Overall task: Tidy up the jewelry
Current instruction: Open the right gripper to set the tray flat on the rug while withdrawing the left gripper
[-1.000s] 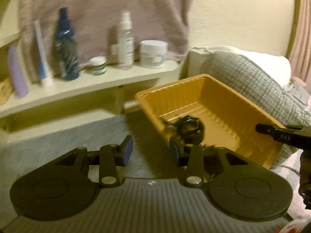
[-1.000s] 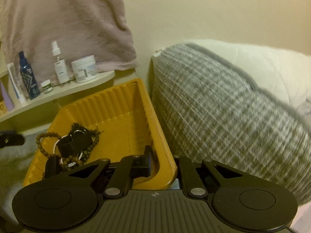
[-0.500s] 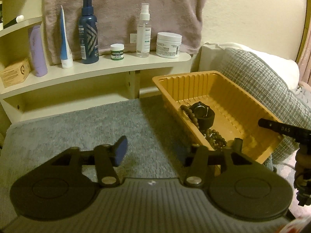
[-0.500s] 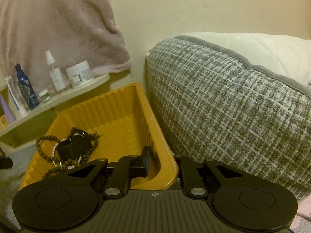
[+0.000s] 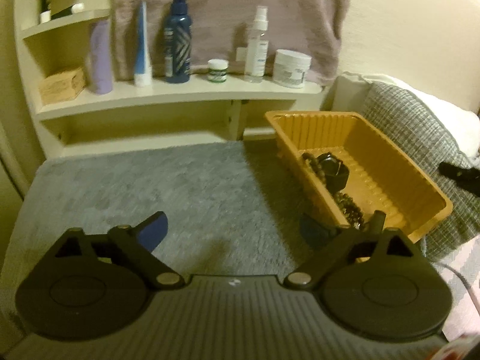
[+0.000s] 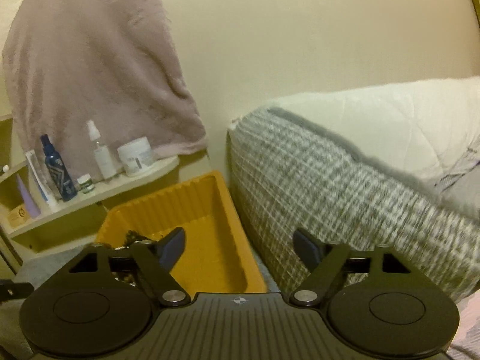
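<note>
An orange plastic tray (image 5: 399, 162) stands on the grey mat at the right, against a grey checked cushion. Inside it lie a black watch (image 5: 331, 166) and brown bead bracelets (image 5: 349, 205). My left gripper (image 5: 232, 228) hangs over the mat, left of the tray's near corner; its jaws are opening wide with nothing between them. In the right wrist view the tray (image 6: 207, 207) lies below my right gripper (image 6: 238, 244), whose jaws are opening and hold nothing; the beads (image 6: 132, 237) peek out behind its left finger.
A cream shelf (image 5: 180, 93) behind the mat carries a blue bottle (image 5: 178, 36), a spray bottle (image 5: 256, 45), a white jar (image 5: 291, 67) and tubes. A mauve towel (image 5: 228, 9) hangs above. The checked cushion (image 6: 345, 198) and a white pillow close off the right side.
Both grippers have opened and let go of the tray's rim. The left one drew back, so the mat and shelf show. The right one rose and the tray dropped lower in its view.
</note>
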The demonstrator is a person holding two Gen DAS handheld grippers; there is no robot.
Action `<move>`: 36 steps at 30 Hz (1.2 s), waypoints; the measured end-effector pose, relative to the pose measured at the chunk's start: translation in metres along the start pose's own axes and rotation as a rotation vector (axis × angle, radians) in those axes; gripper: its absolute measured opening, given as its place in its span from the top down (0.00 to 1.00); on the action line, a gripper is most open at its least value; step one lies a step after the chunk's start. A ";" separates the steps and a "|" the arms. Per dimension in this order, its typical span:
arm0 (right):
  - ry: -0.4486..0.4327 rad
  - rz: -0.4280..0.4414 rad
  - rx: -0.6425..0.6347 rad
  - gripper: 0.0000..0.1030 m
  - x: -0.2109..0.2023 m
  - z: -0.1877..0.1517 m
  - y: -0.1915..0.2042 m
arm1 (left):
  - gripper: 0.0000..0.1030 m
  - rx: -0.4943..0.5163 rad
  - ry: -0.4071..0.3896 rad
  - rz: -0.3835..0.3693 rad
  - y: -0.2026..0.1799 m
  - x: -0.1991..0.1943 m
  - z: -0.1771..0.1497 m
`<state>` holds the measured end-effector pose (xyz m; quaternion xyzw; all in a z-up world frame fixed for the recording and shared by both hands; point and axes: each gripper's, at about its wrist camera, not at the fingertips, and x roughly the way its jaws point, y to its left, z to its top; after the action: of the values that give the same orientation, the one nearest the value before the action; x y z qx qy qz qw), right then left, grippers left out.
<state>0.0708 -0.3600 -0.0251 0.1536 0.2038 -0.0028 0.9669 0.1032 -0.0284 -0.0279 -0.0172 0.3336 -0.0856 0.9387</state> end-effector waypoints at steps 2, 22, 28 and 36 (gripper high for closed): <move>0.034 0.007 -0.014 0.16 -0.002 0.006 0.011 | 0.03 -0.011 -0.010 0.020 0.001 -0.006 -0.003; 0.391 0.143 -0.147 0.14 -0.032 -0.035 0.107 | 0.01 -0.160 0.069 0.059 0.009 -0.065 -0.039; 0.410 0.160 -0.205 0.14 -0.043 -0.041 0.118 | 0.01 -0.137 0.059 0.065 0.001 -0.080 -0.040; 0.406 0.181 -0.214 0.14 -0.055 -0.041 0.124 | 0.01 -0.120 0.053 0.101 -0.008 -0.097 -0.046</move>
<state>0.0130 -0.2324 -0.0025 0.0654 0.3785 0.1362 0.9132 -0.0011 -0.0186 -0.0023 -0.0543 0.3634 -0.0186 0.9299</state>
